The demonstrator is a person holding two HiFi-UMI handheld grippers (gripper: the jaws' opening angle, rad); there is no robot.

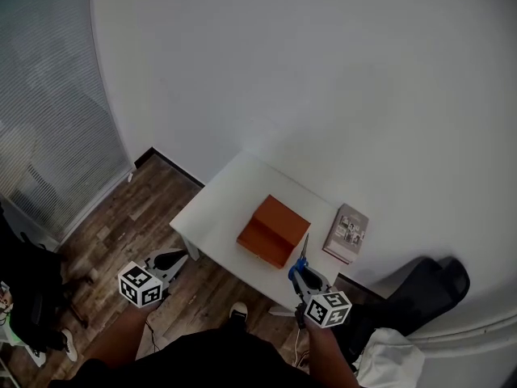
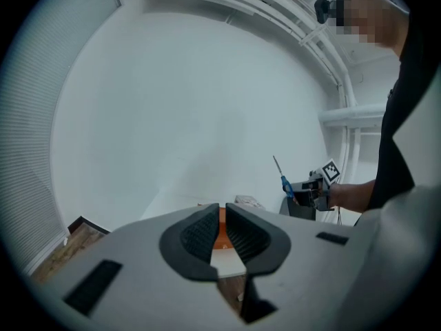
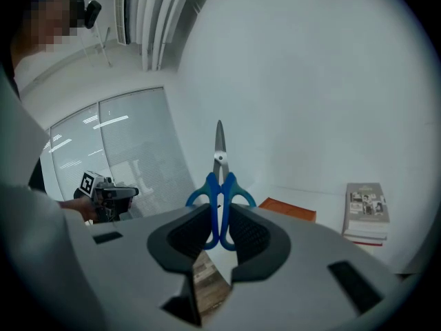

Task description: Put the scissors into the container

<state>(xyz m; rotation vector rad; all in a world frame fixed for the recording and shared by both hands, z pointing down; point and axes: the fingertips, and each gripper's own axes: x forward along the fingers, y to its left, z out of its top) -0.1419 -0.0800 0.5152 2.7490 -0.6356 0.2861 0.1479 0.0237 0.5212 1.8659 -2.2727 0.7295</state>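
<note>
Two jaws of the right gripper were clamped on the blue handle loops of the scissors, and that was the only place the scissors were: held in the air, not in the container. Their long axis ran straight on from the jaws, with the closed steel blades pointing away from the gripper and rising above its pads. The blades were slim and pale, pinned at a small pivot just above the two rounded blue loops.

From where I stood, the right gripper hung at the near edge of the white table, the scissors aimed over it. Just beyond the blade tips and a little to their left sat the orange container. To the right of the tips lay a small stack of books.

The left gripper was well apart to the left, by the table's other near corner over the wooden floor. Its pads were drawn all but together, leaving a thin slit with nothing gripped.
</note>
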